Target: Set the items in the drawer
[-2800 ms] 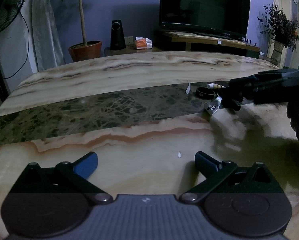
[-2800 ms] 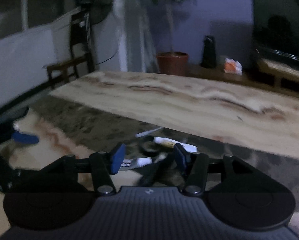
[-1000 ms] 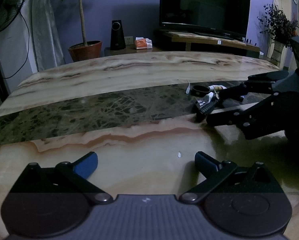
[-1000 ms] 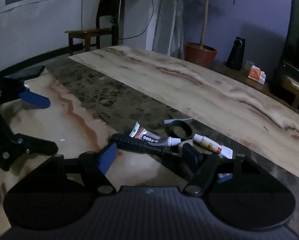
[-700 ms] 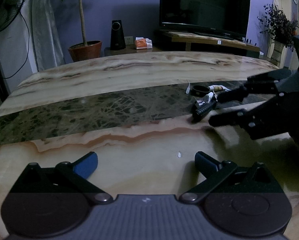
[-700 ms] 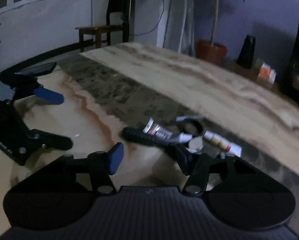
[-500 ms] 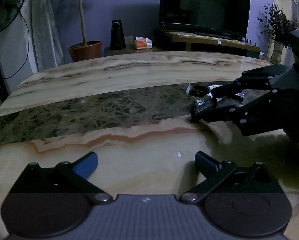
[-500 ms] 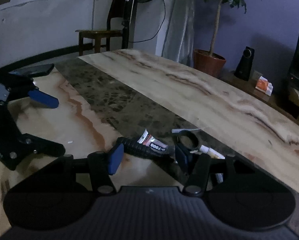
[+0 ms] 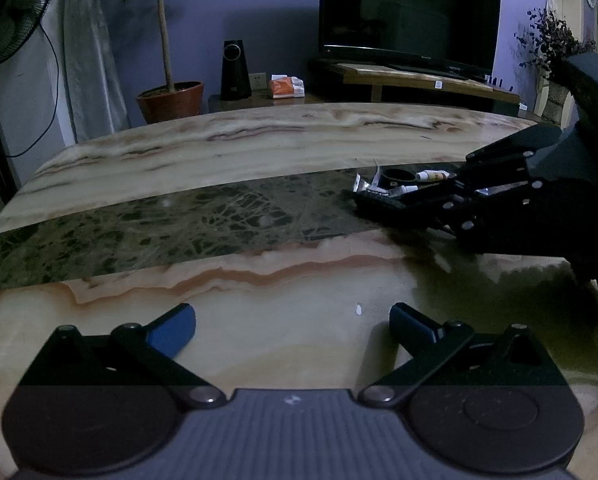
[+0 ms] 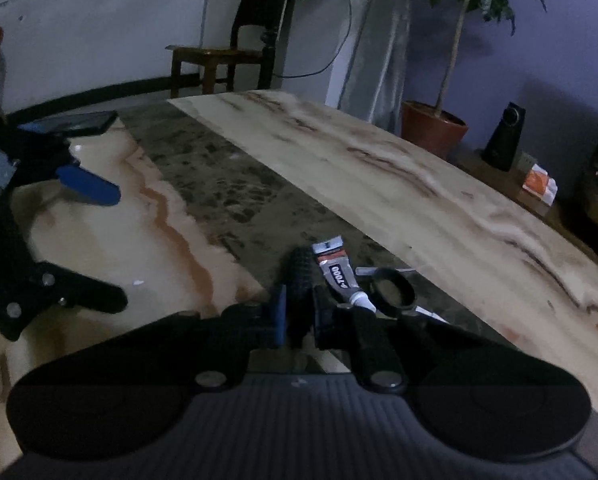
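Two grippers share the marble-patterned table (image 9: 259, 336). The right gripper (image 10: 299, 312) has its fingers (image 10: 278, 314) closing on the black ribbed tool handle (image 10: 302, 276), which lies between them on the table's dark band, just beside a silver glue tube (image 10: 337, 270), a black ring (image 10: 393, 286) and a small white tube (image 9: 431, 176). The left gripper (image 9: 293, 322) hovers well apart from them, its fingers spread wide and empty. No drawer is in view. The handle looks stiff and light, and its ribbing should resist slipping; holding it near the middle seems wise, so it will not tip or drag the glue tube.
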The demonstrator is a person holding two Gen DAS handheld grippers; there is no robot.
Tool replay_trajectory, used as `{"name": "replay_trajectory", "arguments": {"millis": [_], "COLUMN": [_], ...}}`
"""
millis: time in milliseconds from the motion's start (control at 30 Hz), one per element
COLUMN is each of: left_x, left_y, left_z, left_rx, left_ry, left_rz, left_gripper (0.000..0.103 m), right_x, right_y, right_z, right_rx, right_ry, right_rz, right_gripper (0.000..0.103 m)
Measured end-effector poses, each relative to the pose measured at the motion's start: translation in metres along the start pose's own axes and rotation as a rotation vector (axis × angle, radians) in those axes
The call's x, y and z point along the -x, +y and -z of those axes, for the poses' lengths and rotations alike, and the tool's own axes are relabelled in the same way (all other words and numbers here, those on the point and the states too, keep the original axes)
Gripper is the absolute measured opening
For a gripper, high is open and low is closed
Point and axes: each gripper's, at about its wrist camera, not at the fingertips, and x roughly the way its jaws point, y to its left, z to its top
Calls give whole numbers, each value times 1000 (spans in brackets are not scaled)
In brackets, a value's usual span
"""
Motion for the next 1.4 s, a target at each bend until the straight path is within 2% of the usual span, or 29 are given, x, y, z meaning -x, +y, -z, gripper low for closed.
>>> {"name": "replay_trajectory", "arguments": {"millis": [267,333,367,500,567,600,667,933,1167,1267,1400], "left_x": [0,0,0,0,0,0,0,0,0,0,0], "left_y": [0,0,0,0,0,0,0,0,0,0,0], "left_z": [0,0,0,0,0,0,0,0,0,0,0], "left_rx": [0,0,0,0,0,0,0,0,0,0,0], "left_ry": [0,0,0,0,0,0,0,0,0,0,0], "left_rz": [0,0,0,0,0,0,0,0,0,0,0], "left_gripper": [103,103,103,103,103,103,103,103,103,103,103], "right_x": [11,12,12,14,15,16,19,40,73,90,115], "right_y": [1,2,2,-2,-2,-2,-5,-12,-8,-2,1], "right_z": [-1,0,1,13,15,15,17,26,28,34,47], "right_rx": [-61,-71,-79,-167,-184,-188,-230,-386,-479,-526,-652], "right_ry": [61,64,62,10,1,0,-3,-43,-129,-156,-206], "right_rz": [-38,-18,-4,7,9,12,5,-20,-26,-48,-119], "right_gripper": [15,21,29,31,27,15,11,10,10,10,10]}}
